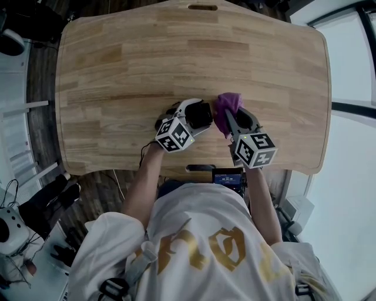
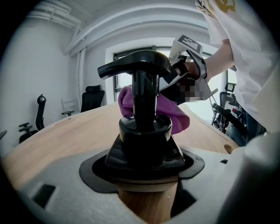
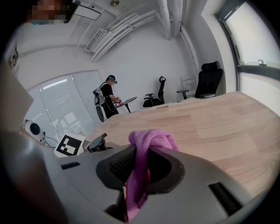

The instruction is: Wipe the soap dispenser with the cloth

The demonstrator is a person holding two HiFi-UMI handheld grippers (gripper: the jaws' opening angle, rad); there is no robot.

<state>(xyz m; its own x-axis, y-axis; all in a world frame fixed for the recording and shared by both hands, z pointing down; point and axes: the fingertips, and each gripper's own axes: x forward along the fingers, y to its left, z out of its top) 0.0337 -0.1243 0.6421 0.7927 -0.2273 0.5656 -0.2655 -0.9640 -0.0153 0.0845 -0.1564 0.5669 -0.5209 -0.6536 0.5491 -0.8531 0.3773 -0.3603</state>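
Observation:
A black soap dispenser (image 1: 201, 114) stands near the front middle of the wooden table (image 1: 117, 88), and my left gripper (image 1: 194, 119) is shut on its body. In the left gripper view its pump head and neck (image 2: 145, 92) rise straight up between the jaws. My right gripper (image 1: 228, 121) is shut on a purple cloth (image 1: 227, 106), which touches the dispenser's right side. That cloth (image 2: 176, 116) bulges out behind the dispenser, with the right gripper (image 2: 186, 72) above it. In the right gripper view the cloth (image 3: 142, 164) is pinched between the jaws; the pump top (image 3: 97, 142) shows at the left.
The table's front edge (image 1: 194, 171) lies just below both grippers, with a small dark device (image 1: 228, 176) under it. A slot (image 1: 202, 7) is cut in the far edge. Office chairs (image 3: 208, 81) and a standing person (image 3: 109, 98) are far behind the table.

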